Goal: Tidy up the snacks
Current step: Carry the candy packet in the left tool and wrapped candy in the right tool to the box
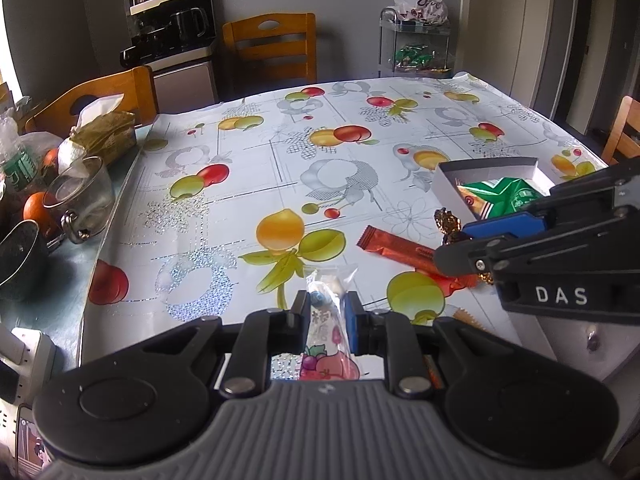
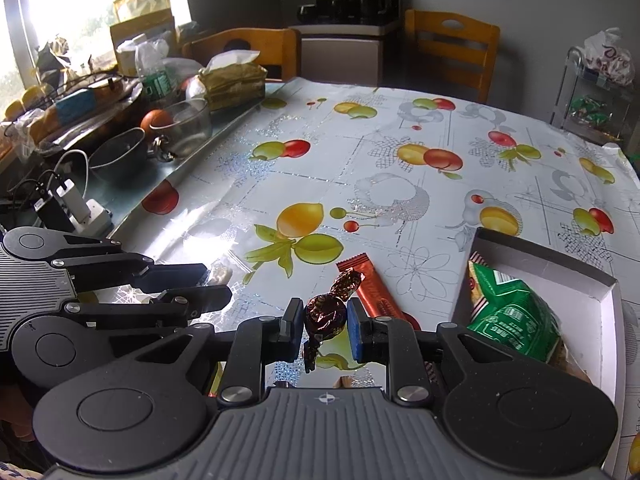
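My left gripper [image 1: 325, 314] is shut on a clear candy packet [image 1: 326, 320] with pink fruit print, held just above the tablecloth. My right gripper [image 2: 323, 320] is shut on a brown foil-wrapped candy [image 2: 326, 314] with twisted ends; it shows in the left wrist view [image 1: 448, 220] too. An orange-red snack bar [image 2: 370, 286] lies on the table just beyond the right gripper, also seen in the left wrist view [image 1: 400, 249]. A white box [image 2: 540, 258] to the right holds a green snack bag [image 2: 512, 316]. The left gripper [image 2: 208, 284] appears at the left of the right wrist view.
A fruit-print tablecloth [image 1: 280, 168] covers the table. At the left edge stand a glass mug [image 1: 80, 196], a dark pot [image 2: 120, 156], oranges, a tissue pack [image 2: 234, 80] and chargers. Wooden chairs [image 1: 272, 46] and a wire shelf [image 1: 416, 40] with snacks stand behind.
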